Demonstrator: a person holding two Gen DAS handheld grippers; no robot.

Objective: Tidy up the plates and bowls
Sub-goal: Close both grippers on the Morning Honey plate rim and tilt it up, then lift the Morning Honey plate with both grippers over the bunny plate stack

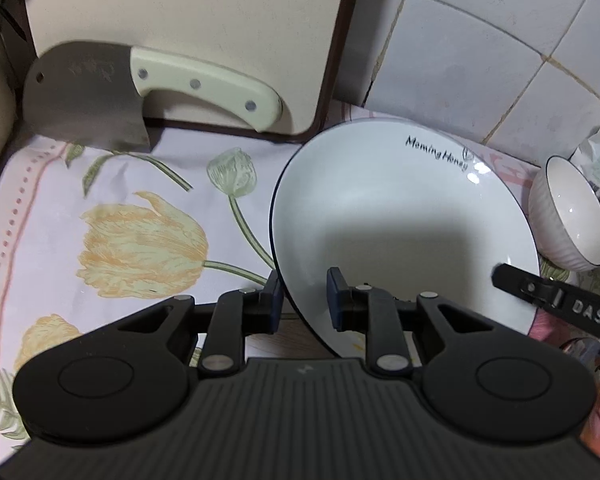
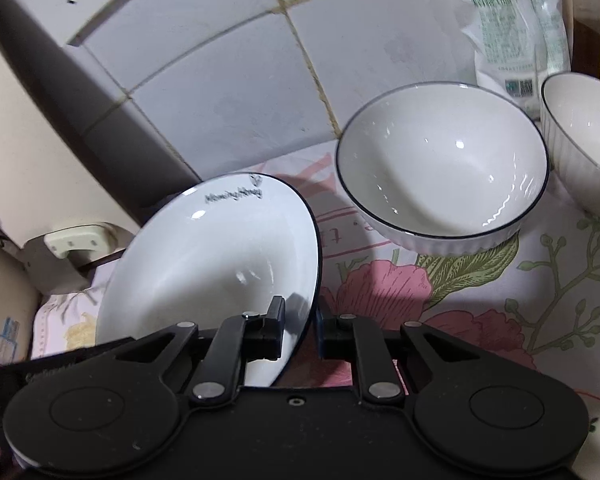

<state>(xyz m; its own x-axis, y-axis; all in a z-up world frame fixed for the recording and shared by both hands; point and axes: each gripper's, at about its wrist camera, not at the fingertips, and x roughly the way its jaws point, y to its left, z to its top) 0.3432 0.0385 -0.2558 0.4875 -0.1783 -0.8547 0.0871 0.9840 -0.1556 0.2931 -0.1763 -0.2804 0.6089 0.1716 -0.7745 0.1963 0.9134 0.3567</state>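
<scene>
Clamping the near rim of one white plate (image 1: 400, 220), the left tongs (image 1: 304, 300) have nearly closed, a pad on each face; the right tongs (image 1: 512, 280) touch its right rim. One cleaver (image 1: 100, 92) leans on one cutting board (image 1: 204, 20) at the tabletop's (image 1: 100, 184) back edge.

From the right wrist, the right tongs (image 2: 300, 328) pinch the tilted plate's (image 2: 204, 264) rim, nearly closed. Two bowls (image 2: 444, 160) (image 2: 584, 132) stand toward the back edge.

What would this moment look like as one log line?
left tool: shut on plate rim | right tool: shut on opposite rim | bowls: untouched
</scene>
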